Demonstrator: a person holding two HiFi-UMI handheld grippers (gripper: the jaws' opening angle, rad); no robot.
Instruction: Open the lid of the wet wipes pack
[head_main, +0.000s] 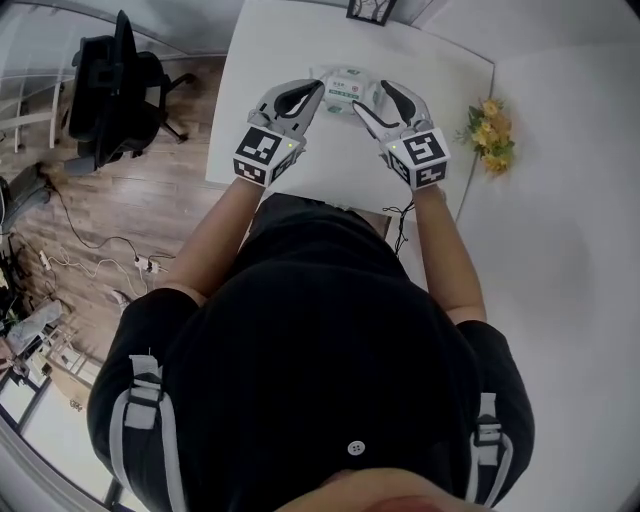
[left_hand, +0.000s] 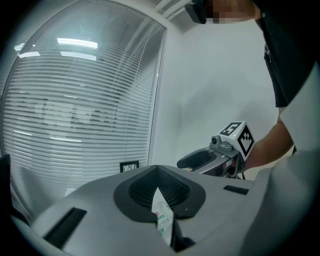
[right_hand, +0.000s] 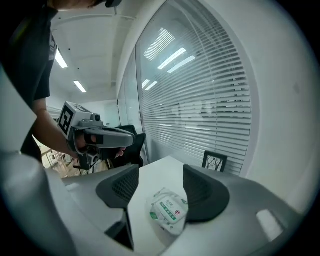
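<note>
Right gripper view: wet wipes pack lies between right hand-held gripper jaws.

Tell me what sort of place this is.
Probably an office or a workroom. A white table stands on a wood floor, with a black swivel office chair beside it. Slatted blinds cover a large window, and loose cables trail across the floor.

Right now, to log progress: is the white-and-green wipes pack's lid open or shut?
Shut: the rectangular lid lies flat on the soft white-and-green wipes pack, no flap raised.
</note>
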